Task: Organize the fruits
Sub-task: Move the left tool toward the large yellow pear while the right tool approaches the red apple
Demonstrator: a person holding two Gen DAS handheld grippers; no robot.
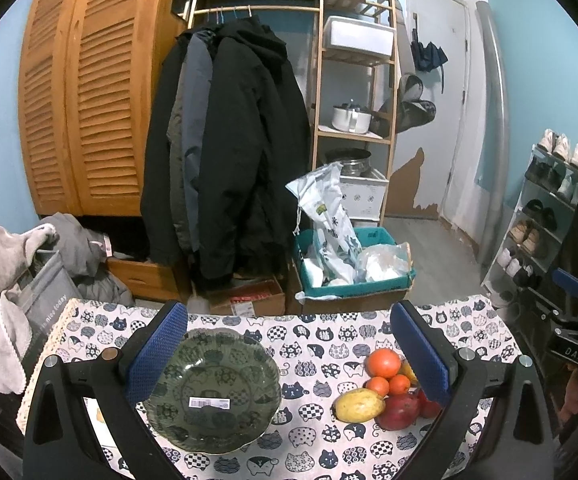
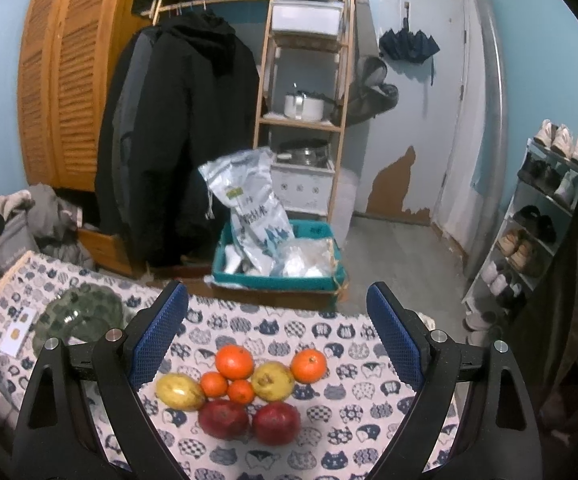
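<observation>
Well, both claws gape empty: left claw (image 1: 289, 356) over the green bowl (image 1: 213, 392), right claw (image 2: 279, 344) above the fruit pile (image 2: 245, 394), lower centre.

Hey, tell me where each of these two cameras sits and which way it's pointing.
Left wrist: sits on the left claw, looking forward and down over the table at the green bowl; its own open blue-padded fingers frame the view, and the right claw shows at the right edge.
Right wrist: sits on the right claw, aimed at the fruit pile; its own open fingers show.
Shared: bowl, fruit, cat-print tablecloth, black coats, teal crate.
</observation>
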